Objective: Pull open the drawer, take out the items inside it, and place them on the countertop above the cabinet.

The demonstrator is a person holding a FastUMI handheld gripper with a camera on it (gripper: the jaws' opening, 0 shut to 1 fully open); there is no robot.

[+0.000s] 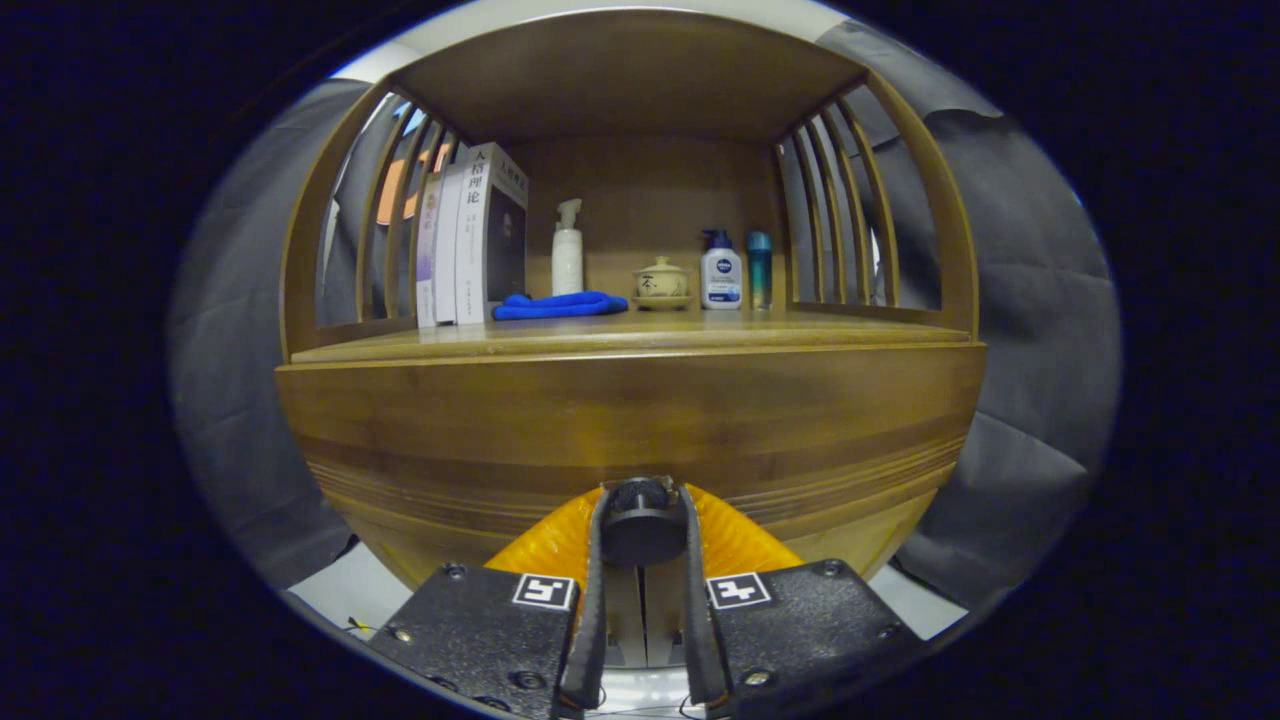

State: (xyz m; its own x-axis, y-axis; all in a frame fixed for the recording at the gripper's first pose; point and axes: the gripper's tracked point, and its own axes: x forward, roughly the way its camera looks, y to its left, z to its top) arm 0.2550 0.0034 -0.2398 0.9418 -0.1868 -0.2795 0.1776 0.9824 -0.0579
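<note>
Tool [642, 500] closed on the round dark drawer knob [641, 525], one finger pressed on each side. Drawer front [630, 420] of wooden cabinet just beyond, looks closed. Tabletop [640, 335] above holds books [475, 235], blue cloth [560, 305], spray bottle [567, 250], lidded teacup [661, 282], pump bottle [721, 270]

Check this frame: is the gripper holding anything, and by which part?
Yes. The gripper is shut on the drawer knob, one finger on each side of its round head, at the drawer front.

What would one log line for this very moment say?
phase: grasp handle | gripper: shut on drawer knob | drawer: closed | countertop: books, blue cloth, bottles, teacup
</note>
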